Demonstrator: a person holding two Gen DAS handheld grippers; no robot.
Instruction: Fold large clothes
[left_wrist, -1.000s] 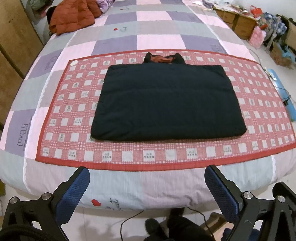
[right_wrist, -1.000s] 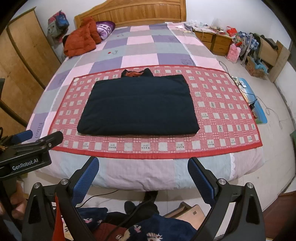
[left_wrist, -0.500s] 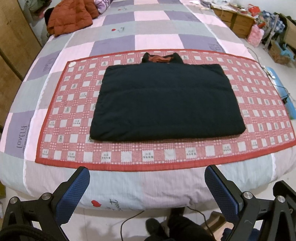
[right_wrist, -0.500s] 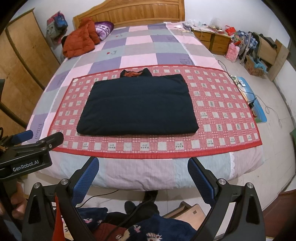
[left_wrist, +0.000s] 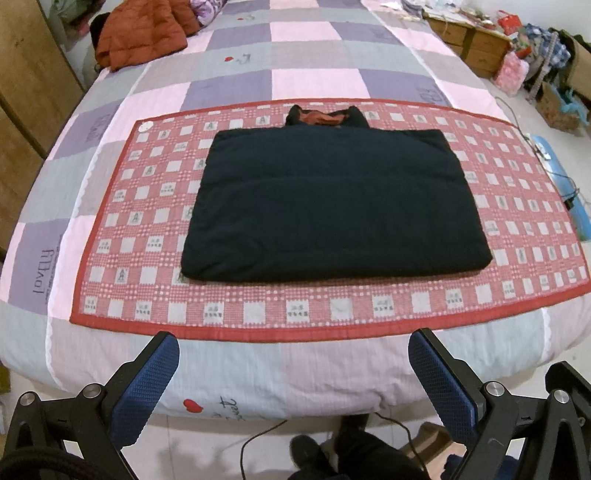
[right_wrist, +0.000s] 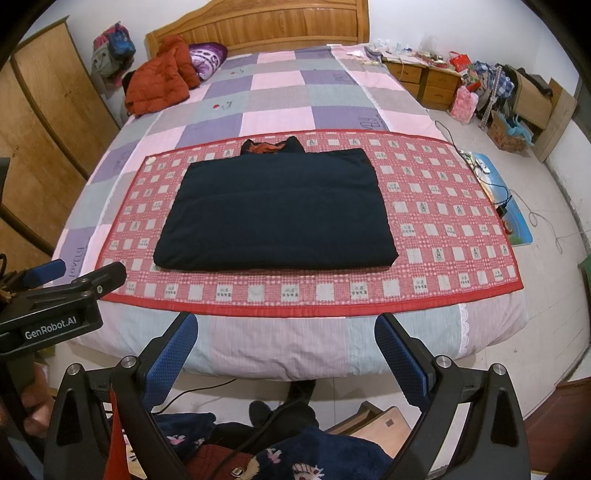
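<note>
Both wrist views face the bed (left_wrist: 295, 373) from its foot edge — the right sits higher, farther back.

A home bedroom: quilted bed (right_wrist: 280, 96), wooden headboard (right_wrist: 258, 26), cluttered nightstands (right_wrist: 424, 79).

A folded garment (left_wrist: 334, 206) is showing solid navy, with an orange-red lining at its far collar. The mat (left_wrist: 147, 236) beneath is showing red-and-white gingham with pale squares and a red border. The bedspread (left_wrist: 314, 48) is displaying pink, purple and grey checks. Both grippers' pads (right_wrist: 171, 363) are showing blue.
</note>
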